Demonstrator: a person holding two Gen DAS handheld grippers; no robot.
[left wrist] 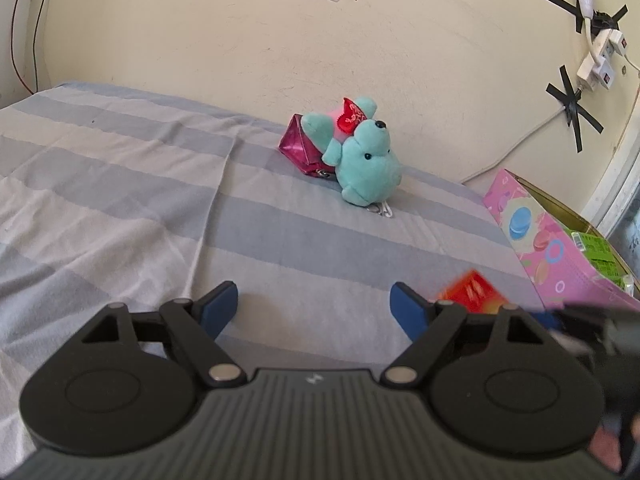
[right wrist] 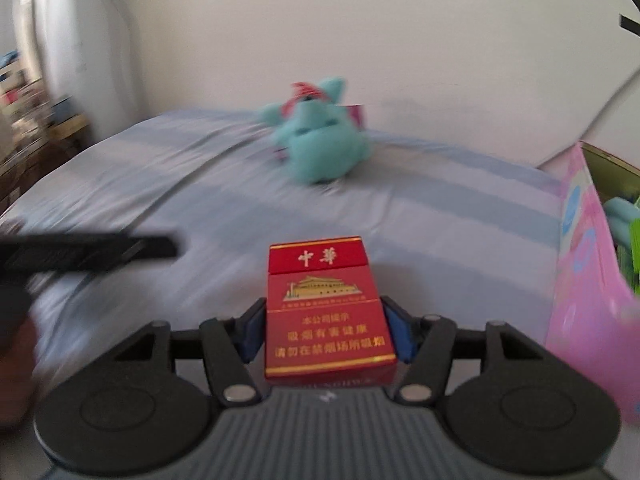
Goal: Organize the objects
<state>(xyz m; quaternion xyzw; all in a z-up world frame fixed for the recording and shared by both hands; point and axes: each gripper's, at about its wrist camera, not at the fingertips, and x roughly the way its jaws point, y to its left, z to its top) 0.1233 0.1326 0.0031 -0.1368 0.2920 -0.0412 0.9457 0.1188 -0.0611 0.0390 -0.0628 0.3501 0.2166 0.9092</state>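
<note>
A red cigarette pack (right wrist: 326, 308) sits clamped between the blue pads (right wrist: 252, 334) of the right gripper (right wrist: 326, 334), its jaws drawn about halfway in against the pack's two sides, held above a bed covered by a blue-and-grey striped sheet (left wrist: 120, 184). The left gripper (left wrist: 314, 312) hangs over the same sheet with its jaws spread wide and nothing between them. Farther up the bed from the pack, near the cream wall (left wrist: 240, 40), a teal plush toy (left wrist: 366, 160) lies against a shiny magenta pouch (left wrist: 298, 142), a red foil wrapper (left wrist: 352, 118) touching the toy. To the right of the pack, at the bed's edge, stands a pink patterned box (left wrist: 560, 256) with green packets (left wrist: 596, 252) inside. The right wrist view is blurred.
</note>
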